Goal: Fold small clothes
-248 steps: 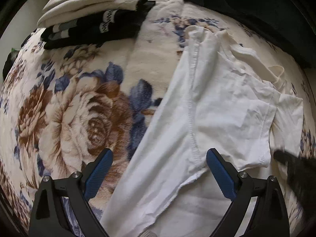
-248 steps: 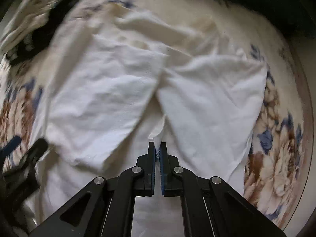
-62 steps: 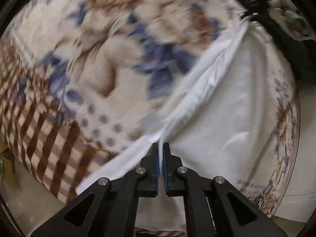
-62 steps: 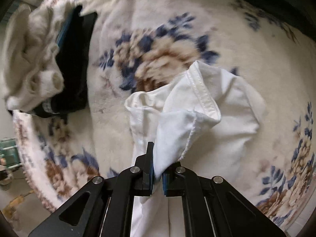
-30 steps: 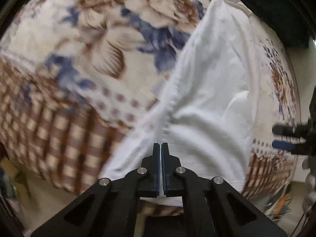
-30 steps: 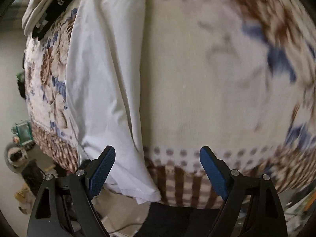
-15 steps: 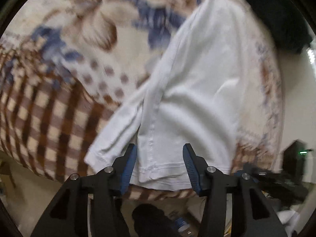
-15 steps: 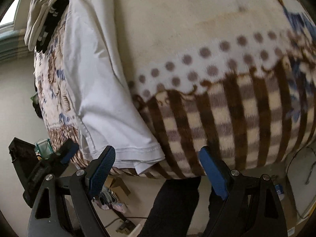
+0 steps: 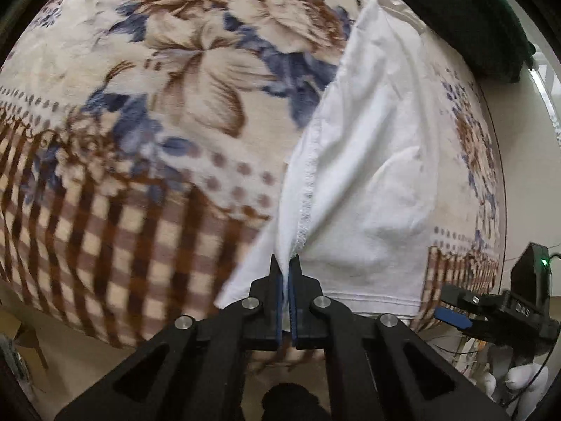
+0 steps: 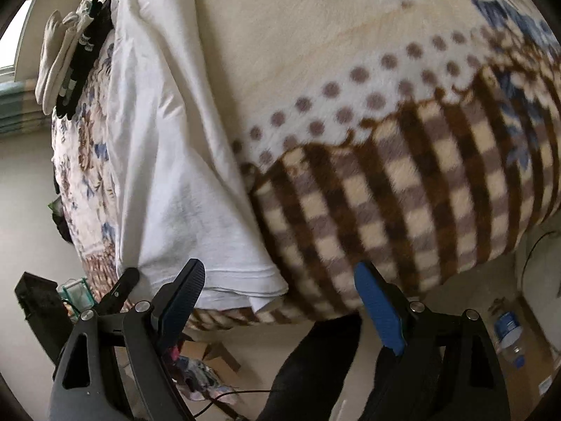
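A white garment [image 9: 368, 175] lies lengthwise on the floral blanket, its hem hanging over the bed's near edge. My left gripper [image 9: 287, 270] is shut on the garment's folded side seam just above the hem; white cloth rises from between the pads. In the right wrist view the same garment [image 10: 168, 175] runs down the left. My right gripper [image 10: 280, 298] is open at the hem's free corner, its left finger [image 10: 182, 291] in front of the hem and its right finger before the checked border. Nothing is pinched in it. The left gripper's black finger [image 10: 119, 287] shows at the hem's far corner.
The floral blanket [image 9: 157, 105] ends in a brown checked border [image 10: 403, 193] draped over the bed's edge. A stack of folded clothes [image 10: 70, 59] sits at the far end. Dark fabric [image 9: 473, 17] lies behind the garment. A person's dark leg [image 10: 308, 368] and floor clutter are below.
The left gripper stood open over the hem half a second ago and has shut on the side seam. The right gripper has come nearer to the hem corner, still open.
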A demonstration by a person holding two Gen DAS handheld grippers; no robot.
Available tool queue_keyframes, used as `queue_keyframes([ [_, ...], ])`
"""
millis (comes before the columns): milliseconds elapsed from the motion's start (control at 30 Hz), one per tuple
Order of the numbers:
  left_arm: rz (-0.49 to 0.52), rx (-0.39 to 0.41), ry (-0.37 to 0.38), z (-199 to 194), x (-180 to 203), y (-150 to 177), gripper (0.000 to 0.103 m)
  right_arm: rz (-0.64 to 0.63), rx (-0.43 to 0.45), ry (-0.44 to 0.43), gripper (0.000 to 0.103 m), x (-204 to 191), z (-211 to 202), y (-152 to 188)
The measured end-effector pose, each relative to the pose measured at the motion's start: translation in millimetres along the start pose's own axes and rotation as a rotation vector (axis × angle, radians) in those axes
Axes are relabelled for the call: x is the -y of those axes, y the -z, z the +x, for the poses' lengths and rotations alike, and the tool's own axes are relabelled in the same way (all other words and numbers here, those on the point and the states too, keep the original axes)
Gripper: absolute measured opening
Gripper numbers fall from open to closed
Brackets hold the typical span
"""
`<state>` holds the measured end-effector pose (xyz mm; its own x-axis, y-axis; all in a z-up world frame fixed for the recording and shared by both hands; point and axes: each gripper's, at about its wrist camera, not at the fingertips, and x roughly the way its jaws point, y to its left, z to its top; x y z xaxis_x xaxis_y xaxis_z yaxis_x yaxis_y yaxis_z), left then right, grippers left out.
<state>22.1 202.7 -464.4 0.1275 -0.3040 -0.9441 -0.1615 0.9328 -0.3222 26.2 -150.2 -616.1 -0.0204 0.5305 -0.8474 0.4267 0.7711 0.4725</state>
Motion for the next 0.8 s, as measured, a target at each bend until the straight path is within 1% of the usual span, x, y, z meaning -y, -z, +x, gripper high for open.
queue_keyframes([
  [67,-0.005,-0.017,0.014,6,-3,-4,0.001,0.004,0.003,-0.007,0.089,-3,3,7],
  [133,0.012,-0.026,0.013,12,-2,-8,0.001,0.012,0.001,-0.001,0.089,-4,9,14],
  [233,0.034,-0.033,0.01,4,-13,-7,0.001,0.047,0.014,-0.027,0.088,-1,18,22],
  [300,0.031,-0.031,0.014,2,-15,-8,0.001,0.098,0.033,-0.045,0.07,7,20,27],
  [367,0.04,-0.031,0.013,-2,-20,-8,0.001,0.163,0.052,-0.095,0.064,16,21,28],
  [433,0.043,-0.032,0.01,-3,-21,-9,0.001,0.207,0.065,-0.147,0.064,22,24,28],
  [533,0.051,-0.031,0.005,-6,-23,-10,0.001,0.254,0.039,-0.178,0.064,27,37,25],
  [567,0.054,-0.03,0.004,-6,-23,-11,0.001,0.266,0.032,-0.171,0.064,27,42,25],
  [633,0.053,-0.029,0.002,-8,-23,-12,0.001,0.26,0.01,-0.189,0.064,23,53,25],
  [667,0.057,-0.029,0.0,-8,-23,-13,0.001,0.254,0.008,-0.188,0.061,25,54,25],
  [700,0.058,-0.03,0.0,-9,-23,-14,0.001,0.245,0.018,-0.194,0.043,20,57,27],
  [733,0.057,-0.032,-0.001,-11,-23,-14,0.001,0.207,0.02,-0.161,0.024,12,59,28],
  [767,0.057,-0.031,0.001,-12,-24,-15,0.001,0.181,0.021,-0.124,0.003,7,60,29],
  [800,0.056,-0.03,0.005,-14,-23,-16,0.001,0.167,0.039,-0.099,0.003,2,57,31],
])
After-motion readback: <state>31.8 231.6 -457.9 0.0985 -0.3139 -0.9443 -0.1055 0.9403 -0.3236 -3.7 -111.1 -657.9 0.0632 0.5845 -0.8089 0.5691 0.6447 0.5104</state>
